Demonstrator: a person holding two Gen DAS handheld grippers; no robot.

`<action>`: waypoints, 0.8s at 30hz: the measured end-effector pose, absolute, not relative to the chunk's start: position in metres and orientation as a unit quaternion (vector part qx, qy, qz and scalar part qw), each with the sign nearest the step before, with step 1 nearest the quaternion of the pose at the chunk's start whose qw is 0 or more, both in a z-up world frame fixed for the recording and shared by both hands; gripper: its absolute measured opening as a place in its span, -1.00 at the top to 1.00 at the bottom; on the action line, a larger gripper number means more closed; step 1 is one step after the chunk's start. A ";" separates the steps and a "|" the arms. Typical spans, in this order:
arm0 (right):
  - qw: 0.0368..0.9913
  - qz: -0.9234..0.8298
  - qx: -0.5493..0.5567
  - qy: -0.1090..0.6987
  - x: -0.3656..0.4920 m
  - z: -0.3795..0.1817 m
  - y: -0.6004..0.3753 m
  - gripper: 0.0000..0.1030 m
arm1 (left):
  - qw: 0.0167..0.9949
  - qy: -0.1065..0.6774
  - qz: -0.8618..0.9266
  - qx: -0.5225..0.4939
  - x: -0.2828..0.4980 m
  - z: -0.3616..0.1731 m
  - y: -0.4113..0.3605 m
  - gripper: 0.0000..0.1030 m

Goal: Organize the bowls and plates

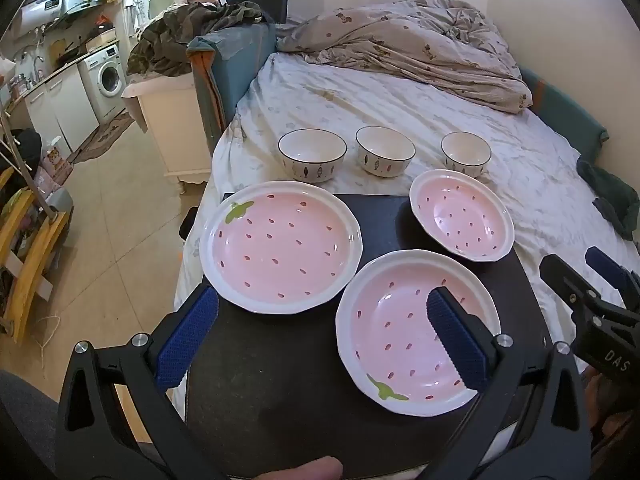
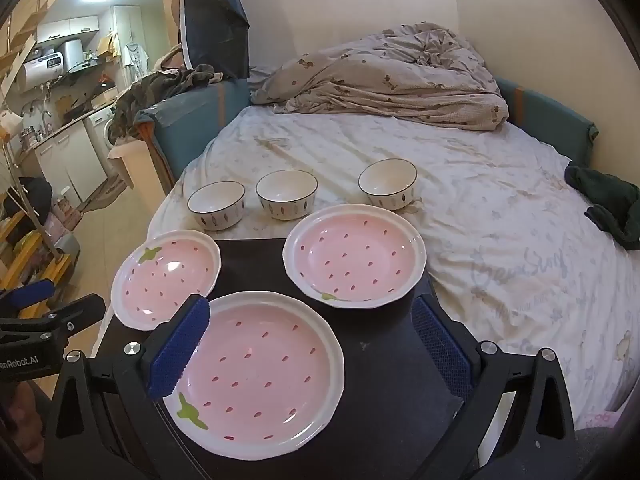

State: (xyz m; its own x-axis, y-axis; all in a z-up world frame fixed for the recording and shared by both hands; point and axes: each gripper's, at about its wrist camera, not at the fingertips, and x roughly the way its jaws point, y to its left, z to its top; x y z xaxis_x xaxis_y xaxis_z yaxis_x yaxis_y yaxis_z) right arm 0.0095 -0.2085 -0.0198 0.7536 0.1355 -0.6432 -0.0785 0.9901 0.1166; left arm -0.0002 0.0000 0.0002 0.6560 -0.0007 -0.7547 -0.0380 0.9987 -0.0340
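Three pink strawberry plates sit on a black board (image 1: 280,360): a left plate (image 1: 280,246), a near plate (image 1: 404,344) and a far right plate (image 1: 462,216). Three white bowls with fish marks stand behind them on the bed: left bowl (image 1: 312,154), middle bowl (image 1: 385,150), right bowl (image 1: 466,153). My left gripper (image 1: 320,336) is open above the board's near edge, its right finger over the near plate. My right gripper (image 2: 316,352) is open and empty, hovering over the near plate (image 2: 260,376). The other plates (image 2: 164,276) (image 2: 354,256) and the bowls (image 2: 216,204) (image 2: 286,189) (image 2: 387,183) lie beyond it.
The board (image 2: 392,360) rests on a bed with a white sheet (image 2: 500,220). A crumpled duvet (image 1: 408,44) lies at the bed's far end and a dark green cloth (image 2: 608,204) at its right side. The floor (image 1: 120,220) and a kitchen are to the left.
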 end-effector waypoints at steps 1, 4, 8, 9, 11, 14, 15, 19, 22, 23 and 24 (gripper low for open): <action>0.936 0.057 0.041 0.344 0.009 -0.020 -0.209 -1.00 | 0.910 0.415 0.010 -0.024 0.000 0.000 0.000 -1.00; 0.937 0.058 0.041 0.343 0.010 -0.019 -0.209 -1.00 | 0.910 0.414 0.010 -0.024 -0.001 0.001 0.000 -1.00; 0.936 0.057 0.042 0.344 0.010 -0.020 -0.210 -1.00 | 0.910 0.414 0.009 -0.025 0.001 -0.001 -0.001 -1.00; 0.936 0.057 0.042 0.345 0.010 -0.020 -0.210 -1.00 | 0.910 0.415 0.009 -0.026 0.001 -0.002 -0.002 -1.00; 0.936 0.057 0.040 0.344 0.009 -0.019 -0.209 -1.00 | 0.909 0.416 0.009 -0.026 0.001 -0.003 -0.002 -1.00; 0.937 0.058 0.035 0.341 0.006 -0.019 -0.208 -1.00 | 0.910 0.414 0.007 -0.025 0.000 0.001 -0.004 -1.00; 0.937 0.057 0.038 0.343 0.010 -0.021 -0.210 -1.00 | 0.910 0.413 0.007 -0.024 -0.001 0.003 -0.003 -1.00; 0.937 0.057 0.038 0.343 0.009 -0.021 -0.210 -1.00 | 0.911 0.412 0.008 -0.024 0.000 0.002 -0.002 -1.00; 0.936 0.059 0.042 0.344 0.009 -0.022 -0.210 -1.00 | 0.909 0.415 0.009 -0.026 0.001 0.001 -0.002 -1.00; 0.935 0.059 0.046 0.346 0.008 -0.021 -0.211 -1.00 | 0.909 0.416 0.010 -0.028 0.001 0.001 -0.002 -1.00; 0.935 0.059 0.049 0.347 0.007 -0.020 -0.212 -1.00 | 0.909 0.417 0.011 -0.029 0.001 0.002 -0.001 -1.00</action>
